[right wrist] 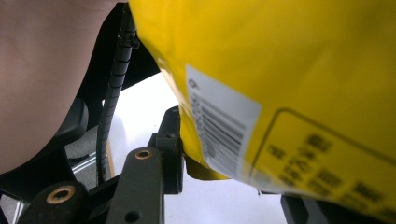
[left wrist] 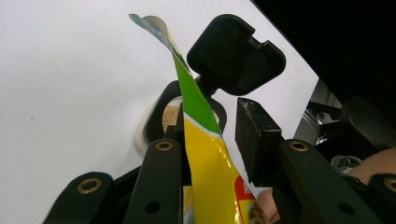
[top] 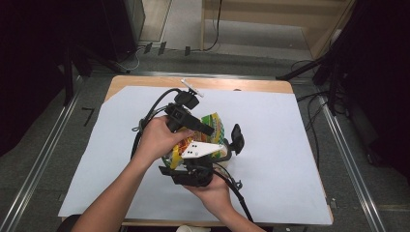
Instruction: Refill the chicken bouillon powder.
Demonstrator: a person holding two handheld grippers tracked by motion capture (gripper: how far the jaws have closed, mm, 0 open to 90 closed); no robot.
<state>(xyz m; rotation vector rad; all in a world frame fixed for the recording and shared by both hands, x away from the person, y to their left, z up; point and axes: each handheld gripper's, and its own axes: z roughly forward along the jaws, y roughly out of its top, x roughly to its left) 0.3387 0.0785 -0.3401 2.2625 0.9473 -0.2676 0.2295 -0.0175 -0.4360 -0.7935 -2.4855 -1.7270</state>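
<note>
Both grippers at a yellow-and-green snack bag over the middle of the white-covered table.

High view: the left gripper [top: 205, 129] and right gripper [top: 193, 175] meet at the snack bag [top: 215, 126], which is lifted above the white sheet [top: 290, 145]; a black lidded container [top: 236, 139] stands just beside the bag. Left gripper view: the bag's torn top edge [left wrist: 196, 102] rises between the two jaws, lying against the left jaw, while the right pad [left wrist: 256, 135] stands apart from it (grasp not confirmed, cannot tell); beyond it the container [left wrist: 168, 114] sits with its flip lid [left wrist: 233, 53] raised. Right gripper view: the bag's barcode face [right wrist: 280, 93] lies between the jaws, pressing the left jaw; the right jaw is mostly hidden, so the grasp cannot be told.
</note>
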